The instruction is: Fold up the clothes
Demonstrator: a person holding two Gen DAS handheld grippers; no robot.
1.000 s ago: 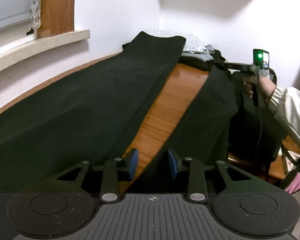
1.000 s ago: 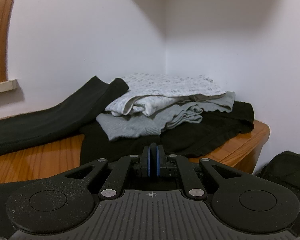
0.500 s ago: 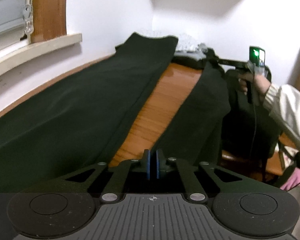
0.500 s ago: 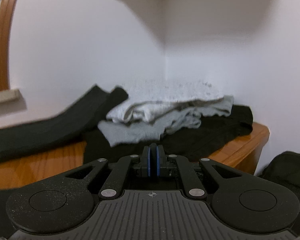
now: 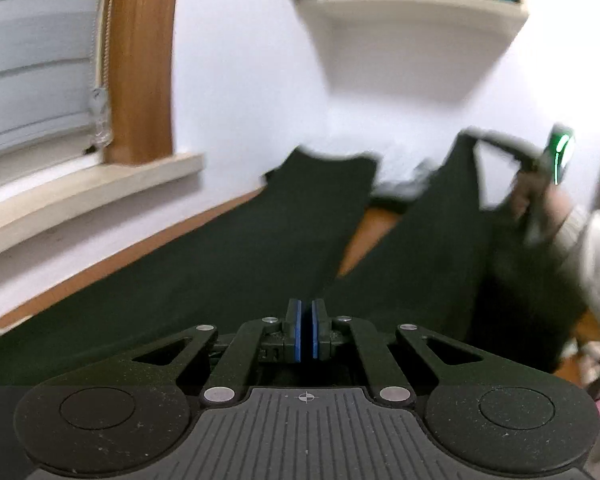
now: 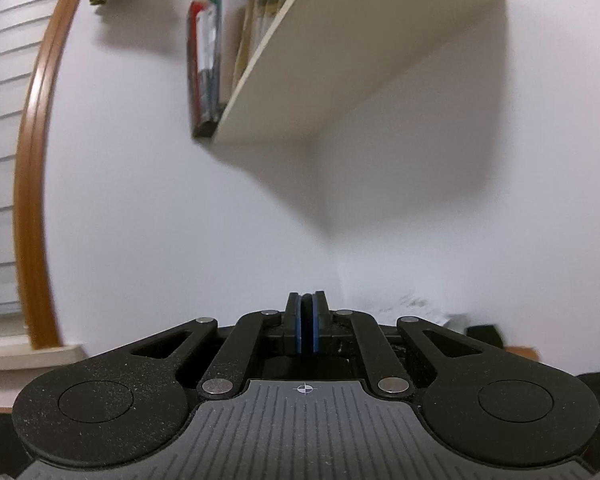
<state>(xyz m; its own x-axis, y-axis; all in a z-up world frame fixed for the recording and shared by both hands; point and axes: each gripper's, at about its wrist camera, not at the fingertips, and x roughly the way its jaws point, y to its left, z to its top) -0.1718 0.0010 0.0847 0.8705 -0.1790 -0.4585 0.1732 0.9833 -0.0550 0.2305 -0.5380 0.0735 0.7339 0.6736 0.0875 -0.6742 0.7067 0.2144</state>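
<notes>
Black trousers [image 5: 220, 280] lie along a wooden table [image 5: 364, 236], one leg flat by the wall. The other leg [image 5: 420, 248] rises off the wood between my two grippers. My left gripper [image 5: 306, 330] is shut, and the dark cloth runs up to its blue pads at the near end. At the far end my right gripper [image 5: 474, 136] pinches the leg's hem in the air, held by a hand [image 5: 540, 204]. In the right wrist view the right gripper [image 6: 306, 322] is shut on a dark sliver of cloth and faces the white wall.
A blurred pile of folded pale clothes [image 5: 400, 172] sits at the table's far end, also low in the right wrist view [image 6: 416, 304]. A shelf with books [image 6: 340, 60] hangs above. A window sill [image 5: 80, 196] runs at the left. A black bag [image 5: 532, 300] stands right of the table.
The left gripper shut on the trouser leg's near edge and rose. The right gripper lifted the far hem and tilted up, so its view left the pile for the wall and shelf.
</notes>
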